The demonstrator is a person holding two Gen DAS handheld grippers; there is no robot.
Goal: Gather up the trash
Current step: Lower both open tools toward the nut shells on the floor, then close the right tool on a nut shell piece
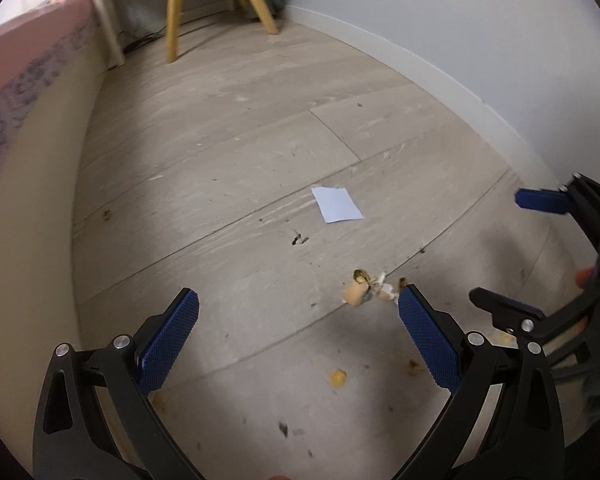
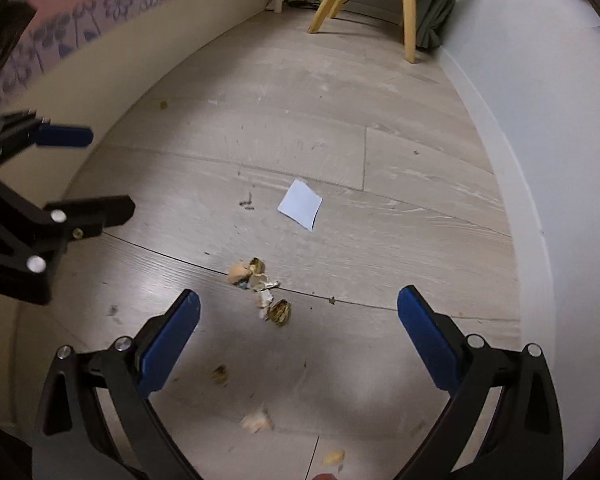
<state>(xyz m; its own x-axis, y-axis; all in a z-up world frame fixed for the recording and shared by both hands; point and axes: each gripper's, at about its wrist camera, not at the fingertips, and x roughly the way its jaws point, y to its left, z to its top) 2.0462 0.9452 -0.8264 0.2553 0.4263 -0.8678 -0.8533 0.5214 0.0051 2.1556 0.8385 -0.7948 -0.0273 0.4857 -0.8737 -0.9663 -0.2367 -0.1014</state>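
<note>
Hovering wide-jawed and empty, right gripper [image 2: 299,312] and left gripper [image 1: 299,312] approach shell scraps [image 2: 256,284]; next, descend and pinch.

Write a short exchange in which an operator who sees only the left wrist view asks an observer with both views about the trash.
Operator: I see a pile beside my finger. Is anything behind the finger?
Observer: Yes. A brown shell lies at the pile's near end, and the finger hides most of it from you.
Operator: Is the right gripper free?
Observer: It is open and empty. The pile lies on the floor just ahead of it.
</note>
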